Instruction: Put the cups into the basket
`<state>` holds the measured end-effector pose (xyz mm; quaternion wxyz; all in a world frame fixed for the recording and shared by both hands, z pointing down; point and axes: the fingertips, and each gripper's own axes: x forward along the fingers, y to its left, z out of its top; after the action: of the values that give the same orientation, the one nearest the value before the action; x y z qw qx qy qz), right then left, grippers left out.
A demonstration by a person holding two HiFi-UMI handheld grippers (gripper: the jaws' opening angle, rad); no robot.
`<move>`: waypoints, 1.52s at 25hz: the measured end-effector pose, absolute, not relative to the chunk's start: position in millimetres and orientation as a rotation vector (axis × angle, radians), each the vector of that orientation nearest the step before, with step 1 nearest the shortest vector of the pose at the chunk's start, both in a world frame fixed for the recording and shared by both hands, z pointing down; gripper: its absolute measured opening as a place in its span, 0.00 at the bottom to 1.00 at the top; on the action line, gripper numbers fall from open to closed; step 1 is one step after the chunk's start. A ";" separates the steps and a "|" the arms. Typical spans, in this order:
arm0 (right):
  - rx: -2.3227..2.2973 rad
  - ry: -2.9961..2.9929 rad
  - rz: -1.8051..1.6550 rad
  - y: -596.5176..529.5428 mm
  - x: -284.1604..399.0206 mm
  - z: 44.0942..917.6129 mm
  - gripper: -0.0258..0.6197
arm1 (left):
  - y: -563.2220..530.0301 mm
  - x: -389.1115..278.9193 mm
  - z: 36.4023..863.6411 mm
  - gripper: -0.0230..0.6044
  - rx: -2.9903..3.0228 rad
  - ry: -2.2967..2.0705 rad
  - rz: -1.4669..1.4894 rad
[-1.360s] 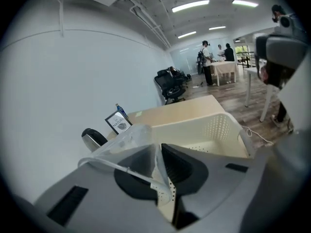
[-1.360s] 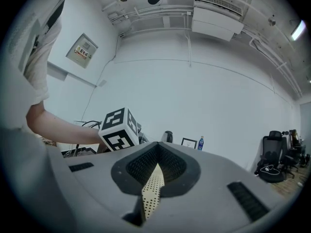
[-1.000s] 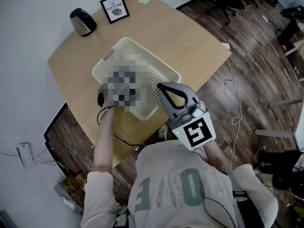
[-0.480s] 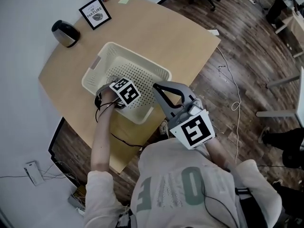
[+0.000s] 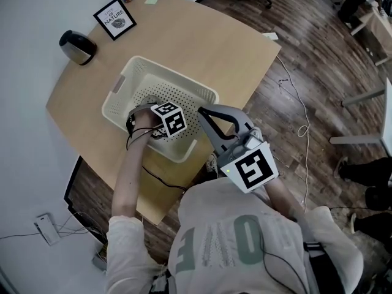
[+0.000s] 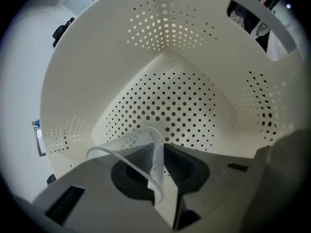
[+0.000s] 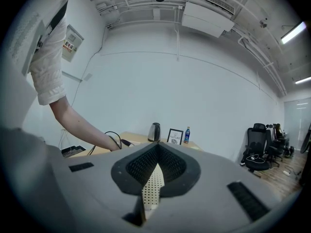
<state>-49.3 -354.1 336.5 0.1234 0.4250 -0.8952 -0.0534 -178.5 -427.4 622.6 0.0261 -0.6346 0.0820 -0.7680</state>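
Deep inside the basket (image 5: 177,76), the left gripper (image 6: 160,152) is opening its jaws around the thin wall of a clear plastic cup (image 6: 138,136), a light, crushable thing best pinched gently at the rim, while the right gripper (image 7: 155,169), jaws together and empty, waits outside the basket.

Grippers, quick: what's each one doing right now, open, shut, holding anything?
Left gripper: jaws opening inside the basket, clear cup wall between them, pads not pressing it.
Right gripper: shut, holding nothing.
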 end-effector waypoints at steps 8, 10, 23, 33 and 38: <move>1.219 -2.633 -0.152 -353.4 -53.3 337.9 0.04 | -434.0 -168.8 615.2 0.31 -2.044 0.368 -2.318; 1.207 -2.640 -0.157 -352.2 -55.1 338.0 0.04 | -433.3 -171.3 614.1 0.34 -2.057 0.400 -2.318; 1.105 -2.747 -0.227 -340.6 -66.6 319.3 0.04 | -432.1 -157.2 511.6 0.32 -2.206 0.820 -1.947; 1.060 -2.821 -0.276 -327.7 -87.3 300.7 0.04 | -405.7 -171.7 321.7 0.05 -2.347 1.792 -0.537; 1.118 -2.882 -0.211 -319.1 -90.4 295.3 0.04 | -350.6 -170.9 288.7 0.05 -2.278 1.961 -0.025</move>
<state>-90.4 -319.1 295.3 0.0218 0.3607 -0.9299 -0.0680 -170.9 -350.6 288.7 0.0677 -0.7560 0.6510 -0.0082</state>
